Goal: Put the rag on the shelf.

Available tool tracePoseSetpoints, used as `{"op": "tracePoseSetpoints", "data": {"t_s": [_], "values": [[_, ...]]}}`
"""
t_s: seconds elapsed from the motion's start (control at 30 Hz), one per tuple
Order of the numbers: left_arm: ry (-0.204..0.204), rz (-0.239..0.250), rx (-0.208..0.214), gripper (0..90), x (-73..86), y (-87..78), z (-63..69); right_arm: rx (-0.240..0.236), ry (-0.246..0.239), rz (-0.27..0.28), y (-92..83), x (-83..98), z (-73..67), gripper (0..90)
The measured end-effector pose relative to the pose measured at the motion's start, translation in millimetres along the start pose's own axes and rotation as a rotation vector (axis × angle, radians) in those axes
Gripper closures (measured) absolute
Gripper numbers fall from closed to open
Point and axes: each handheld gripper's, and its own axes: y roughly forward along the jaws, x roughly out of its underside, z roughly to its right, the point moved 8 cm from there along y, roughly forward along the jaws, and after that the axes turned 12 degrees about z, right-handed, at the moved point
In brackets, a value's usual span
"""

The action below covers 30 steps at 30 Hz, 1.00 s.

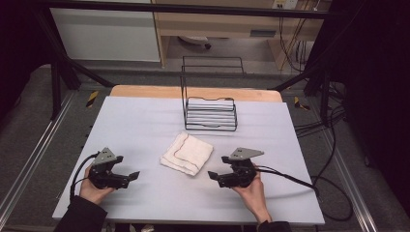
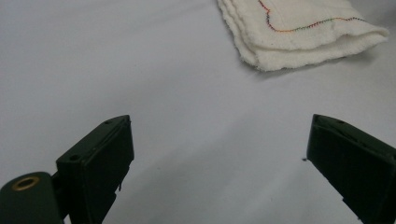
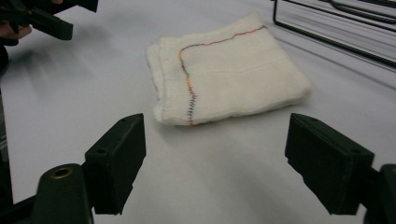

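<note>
A folded white towel (image 1: 187, 153) with a coloured stitched line lies on the grey table (image 1: 145, 121), a little nearer than its middle. My left gripper (image 1: 128, 170) rests low at the front left, pointing right toward the towel, its jaws open and empty. My right gripper (image 1: 217, 168) sits at the front right, pointing left at the towel's near corner, also open with nothing in it. From the left gripper (image 2: 219, 123), the towel (image 2: 299, 35) lies ahead to the upper right. From the right gripper (image 3: 215, 120), the towel (image 3: 229, 70) lies just ahead of the jaws, apart from them.
A black wire rack (image 1: 211, 113) stands behind the towel at the table's far middle; its base wires (image 3: 336, 28) show at the upper right of the right gripper view. The left gripper (image 3: 42, 18) shows there at the top left. Cables trail off the table's right side.
</note>
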Motion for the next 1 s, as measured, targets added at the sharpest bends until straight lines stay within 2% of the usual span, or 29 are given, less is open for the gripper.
{"op": "tracePoseSetpoints", "data": {"t_s": [0.07,0.1,0.23,0.27,0.47,0.5,0.67,0.73,0.9,1.0], "values": [[0.000,-0.001,-0.001,7.5,0.1,-0.1,-0.3,-0.007,-0.007,-0.007,3.8,0.2,-3.6,26.4],[-0.001,-0.001,-0.001,7.7,0.1,-0.2,-0.3,-0.020,-0.014,-0.019,11.7,0.7,-10.1,29.7],[-0.002,0.003,-0.004,7.8,-0.2,-0.7,-0.7,-0.037,-0.031,-0.028,25.0,0.8,-18.4,33.9],[-0.001,0.003,-0.004,8.0,-0.3,-0.8,-0.7,-0.038,-0.055,-0.045,34.0,1.3,-22.9,36.6],[0.000,0.004,-0.005,8.3,-0.4,-1.2,-0.7,-0.048,-0.055,-0.079,53.9,4.0,-29.3,46.8],[0.000,0.003,-0.005,8.4,-0.4,-1.2,-0.8,-0.045,-0.070,-0.099,59.7,6.7,-30.4,49.3],[0.001,0.002,-0.007,8.5,-0.3,-1.3,-1.1,-0.038,-0.080,-0.121,67.4,13.1,-29.0,54.3],[0.002,0.001,-0.007,8.6,-0.3,-1.3,-1.1,-0.029,-0.108,-0.128,70.1,17.8,-27.7,56.7],[0.002,0.000,-0.008,8.9,-0.2,-1.1,-1.1,-0.014,-0.136,-0.129,71.1,19.3,-25.7,64.4],[0.002,-0.001,-0.010,9.0,-0.1,-0.9,-1.2,-0.009,-0.155,-0.125,71.5,20.1,-25.3,65.9]]}}
